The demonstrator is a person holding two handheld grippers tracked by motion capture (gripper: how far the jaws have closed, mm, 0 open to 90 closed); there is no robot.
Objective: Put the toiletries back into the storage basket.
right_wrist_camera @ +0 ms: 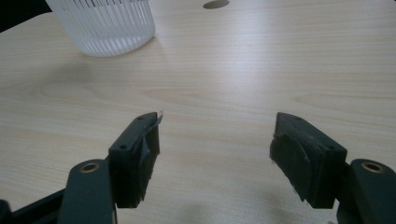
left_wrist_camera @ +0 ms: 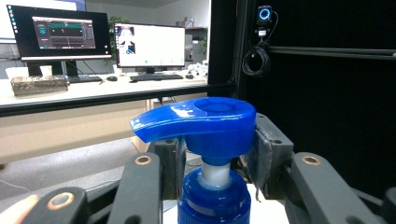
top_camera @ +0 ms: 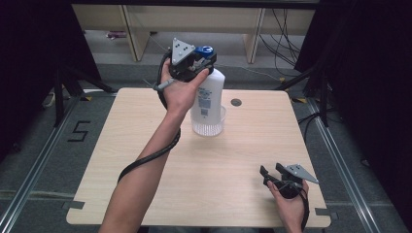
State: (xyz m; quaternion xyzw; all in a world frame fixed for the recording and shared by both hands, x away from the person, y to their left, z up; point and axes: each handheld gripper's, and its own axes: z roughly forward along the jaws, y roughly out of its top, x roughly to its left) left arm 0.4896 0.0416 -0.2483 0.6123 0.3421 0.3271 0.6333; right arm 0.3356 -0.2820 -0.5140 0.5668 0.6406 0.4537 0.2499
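Observation:
A white pump bottle (top_camera: 210, 94) with a blue pump head (left_wrist_camera: 201, 119) has its base inside a clear ribbed cup (top_camera: 209, 128) at the far middle of the table. My left gripper (top_camera: 197, 60) is at the bottle's top. In the left gripper view its pads (left_wrist_camera: 268, 149) are shut on the neck just under the pump head, above the blue collar (left_wrist_camera: 215, 198). My right gripper (top_camera: 271, 171) rests low at the near right of the table. It is open, with nothing between its fingers (right_wrist_camera: 140, 154). The cup (right_wrist_camera: 105, 25) stands well ahead of it, to the left.
The light wooden table (top_camera: 145, 145) has a round cable hole (top_camera: 236, 102) right of the cup, seen too as the hole (right_wrist_camera: 216, 4) in the right gripper view. Black frame posts and cables (top_camera: 316, 73) stand off the far right corner. Monitors on a desk (left_wrist_camera: 93, 42) lie beyond.

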